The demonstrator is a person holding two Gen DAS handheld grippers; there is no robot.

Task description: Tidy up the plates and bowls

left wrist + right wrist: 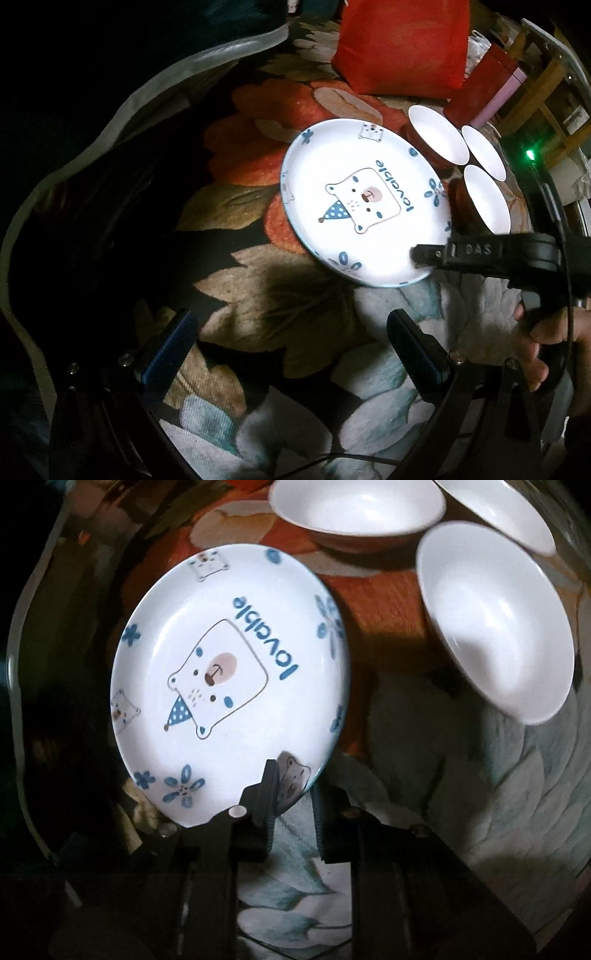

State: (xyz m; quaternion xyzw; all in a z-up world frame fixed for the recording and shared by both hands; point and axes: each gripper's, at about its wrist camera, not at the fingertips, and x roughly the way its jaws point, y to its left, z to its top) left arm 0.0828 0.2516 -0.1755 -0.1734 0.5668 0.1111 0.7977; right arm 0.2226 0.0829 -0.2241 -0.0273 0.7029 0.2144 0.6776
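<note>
A white plate (365, 199) printed with a bear and the word "lovable" lies on the floral cloth. My right gripper (421, 256) comes in from the right and is shut on the plate's near rim. In the right wrist view the plate (229, 672) has its rim pinched between the gripper (293, 794) jaws. Three white bowls with dark red outsides stand close together to the right of the plate: one bowl (436, 134), a second bowl (484, 151) and a third bowl (487, 199). My left gripper (291, 325) hovers open over bare cloth below the plate, holding nothing.
A red bag (402, 44) and a red box (476, 92) stand behind the bowls, with a wooden shelf (546, 92) beyond. The table's pale edge (110, 122) curves along the left, dark beyond it. A person's hand (546, 350) holds the right gripper's handle.
</note>
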